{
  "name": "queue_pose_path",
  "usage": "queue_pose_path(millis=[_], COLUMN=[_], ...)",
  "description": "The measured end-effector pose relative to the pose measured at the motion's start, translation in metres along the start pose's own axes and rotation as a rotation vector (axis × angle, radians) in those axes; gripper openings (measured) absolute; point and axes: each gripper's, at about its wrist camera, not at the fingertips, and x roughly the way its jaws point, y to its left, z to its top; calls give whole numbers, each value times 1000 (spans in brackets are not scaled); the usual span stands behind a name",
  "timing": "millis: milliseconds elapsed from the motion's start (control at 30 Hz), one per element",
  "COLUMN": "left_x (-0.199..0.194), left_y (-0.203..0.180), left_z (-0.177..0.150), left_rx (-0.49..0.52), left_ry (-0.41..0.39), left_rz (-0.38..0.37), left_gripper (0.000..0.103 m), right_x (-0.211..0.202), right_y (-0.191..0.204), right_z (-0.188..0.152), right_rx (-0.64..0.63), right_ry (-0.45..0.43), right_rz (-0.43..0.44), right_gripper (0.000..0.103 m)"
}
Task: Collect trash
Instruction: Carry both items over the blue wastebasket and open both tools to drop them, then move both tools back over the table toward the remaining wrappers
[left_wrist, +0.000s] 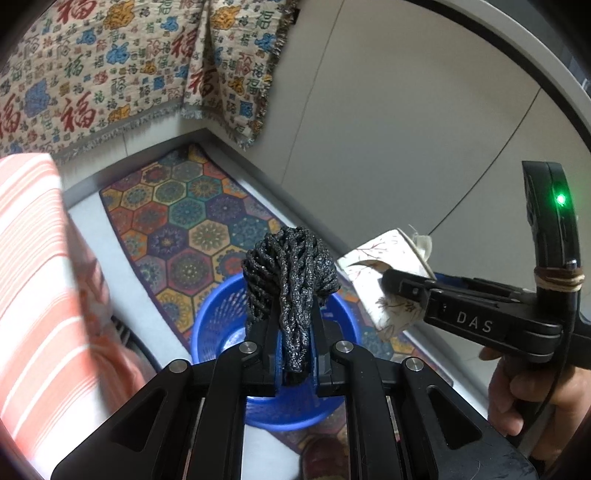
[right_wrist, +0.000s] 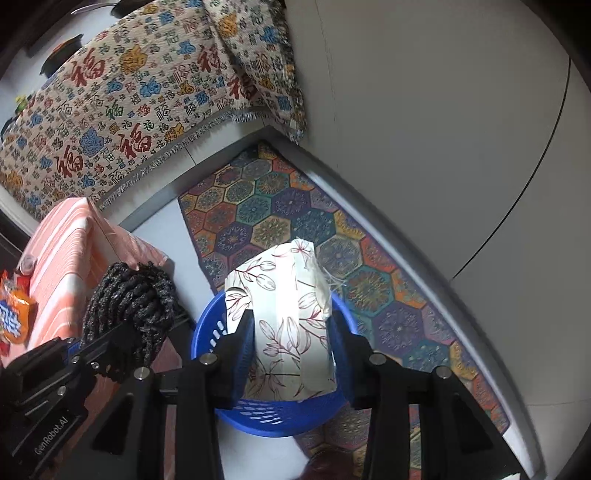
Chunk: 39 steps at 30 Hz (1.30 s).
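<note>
Left wrist: blue basket (left_wrist: 218, 325) under rope bundle (left_wrist: 291, 280); right claw (right_wrist: 291, 325) grips floral wrapper (right_wrist: 284, 314).

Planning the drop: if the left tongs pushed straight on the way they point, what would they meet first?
Probably the blue basket. The left tongs, shut on the black rope bundle, point down into its opening, with nothing visible between; depth is unclear.
</note>
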Motion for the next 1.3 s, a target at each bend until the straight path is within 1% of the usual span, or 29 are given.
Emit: queue_pose_path(millis=[33, 67, 100, 133, 167, 267, 367, 433, 500, 633, 700, 767, 833, 900, 933, 1000, 1100, 1200, 1300], left_x=[2, 5, 8, 8, 9, 9, 0, -12, -25, -71, -101, -132, -155, -178, -190, -212, -235, -247, -258], left_y=[-1, -2, -2, -1, 0, 4, 8, 9, 10, 13, 19, 31, 47, 71, 85, 116, 154, 194, 231], left_z=[0, 1, 2, 2, 3, 8, 9, 8, 5, -9, -20, -35, -49, -63, -71, -87, -108, -131, -152], left_rx=[9, 19, 26, 24, 17, -13, -32, -28, -24, 6, 26, 32, 12, -32, -61, -119, -189, -261, -324], left_ry=[4, 7, 10, 9, 0, -32, -58, -82, -99, -140, -159, -172, -177, -171, -171, -187, -216, -211, -197], left_rz=[3, 3, 6, 8, 9, 11, 10, 20, 35, 55, 63, 92, 114, 147, 168, 241, 365, 481, 538], left_gripper=[15, 26, 34, 52, 63, 72, 77, 80, 80, 82, 84, 85, 85, 85, 86, 88, 94, 95, 98], right_x=[3, 8, 12, 13, 15, 16, 9, -1, -11, -41, -56, -69, -82, -93, -100, -108, -122, -128, -118], right_y=[-2, -4, -5, -6, -7, -8, -10, -10, -6, 16, 31, 48, 71, 99, 116, 142, 186, 232, 266], right_z=[1, 2, 3, 3, 5, 8, 9, 9, 10, 7, 1, -6, -17, -29, -37, -52, -80, -110, -131], right_rx=[9, 17, 26, 37, 47, 51, 64, 60, 43, -28, -49, -70, -109, -159, -187, -228, -322, -432, -480], right_ry=[5, 13, 16, 13, 11, -1, -24, -62, -99, -212, -253, -285, -315, -330, -335, -335, -319, -280, -209], right_rz=[6, 13, 17, 26, 38, 30, 32, 19, 8, -40, -42, -45, -37, -3, 30, 82, 170, 246, 300], right_gripper=[43, 51, 58, 59, 60, 60, 60, 60, 60, 60, 60, 60, 60, 60, 61, 61, 61, 61, 63])
